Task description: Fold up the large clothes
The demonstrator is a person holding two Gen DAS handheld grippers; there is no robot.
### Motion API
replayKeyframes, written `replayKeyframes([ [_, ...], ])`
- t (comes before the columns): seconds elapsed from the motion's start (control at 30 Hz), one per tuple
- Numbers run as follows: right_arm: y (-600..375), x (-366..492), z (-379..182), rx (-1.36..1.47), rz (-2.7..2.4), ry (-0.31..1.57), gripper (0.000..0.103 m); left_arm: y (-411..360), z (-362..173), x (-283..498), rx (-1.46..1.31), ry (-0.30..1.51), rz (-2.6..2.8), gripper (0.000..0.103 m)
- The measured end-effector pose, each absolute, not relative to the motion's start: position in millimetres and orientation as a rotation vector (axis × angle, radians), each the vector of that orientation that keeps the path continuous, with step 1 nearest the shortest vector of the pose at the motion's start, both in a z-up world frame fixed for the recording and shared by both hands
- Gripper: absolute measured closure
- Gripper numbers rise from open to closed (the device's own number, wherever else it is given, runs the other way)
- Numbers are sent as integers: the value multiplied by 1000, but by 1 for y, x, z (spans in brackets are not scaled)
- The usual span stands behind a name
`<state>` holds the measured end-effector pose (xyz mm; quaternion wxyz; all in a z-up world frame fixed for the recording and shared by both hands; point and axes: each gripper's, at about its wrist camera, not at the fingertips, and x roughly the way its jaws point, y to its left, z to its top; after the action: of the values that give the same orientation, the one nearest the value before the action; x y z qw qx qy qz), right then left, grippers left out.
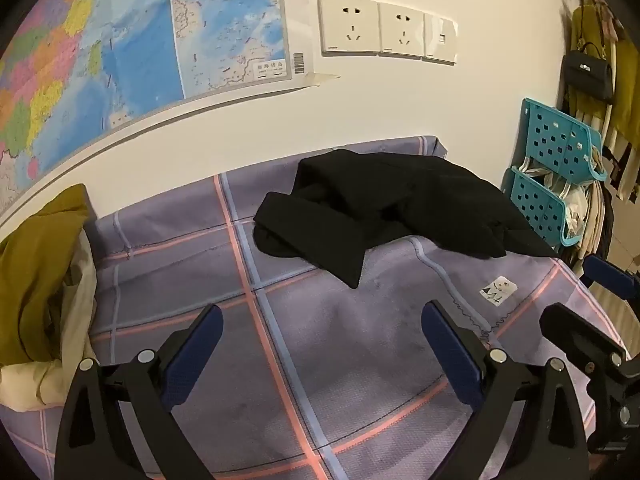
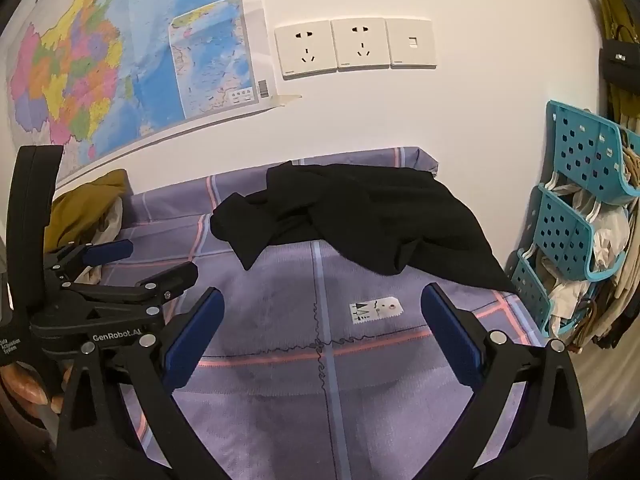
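A black garment (image 1: pixel 392 204) lies crumpled at the far side of a table under a purple plaid cloth (image 1: pixel 320 344), against the wall; the right wrist view shows the garment (image 2: pixel 360 216) too. My left gripper (image 1: pixel 322 344) hovers open over the bare cloth, well short of the garment, nothing between its blue pads. My right gripper (image 2: pixel 320 332) is open too, above the cloth (image 2: pixel 280 380) near a white label (image 2: pixel 376 308). Each gripper shows in the other's view: the right gripper (image 1: pixel 592 300) at the right edge, the left gripper (image 2: pixel 138 258) at the left.
An olive and cream pile of clothes (image 1: pixel 44 288) lies at the table's left end. A teal perforated rack (image 2: pixel 576 208) with bags hangs on the right. A map (image 1: pixel 100 60) and wall sockets (image 1: pixel 384 30) are behind. A hand (image 2: pixel 24 390) shows at lower left.
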<state>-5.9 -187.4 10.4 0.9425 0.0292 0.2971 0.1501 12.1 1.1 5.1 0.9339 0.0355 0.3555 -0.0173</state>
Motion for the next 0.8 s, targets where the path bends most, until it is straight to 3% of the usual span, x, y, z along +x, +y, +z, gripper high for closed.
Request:
replayKeyframes([
  [0.8, -184, -3, 12, 45, 312, 603, 6, 1, 2, 13, 33, 748, -23, 7],
])
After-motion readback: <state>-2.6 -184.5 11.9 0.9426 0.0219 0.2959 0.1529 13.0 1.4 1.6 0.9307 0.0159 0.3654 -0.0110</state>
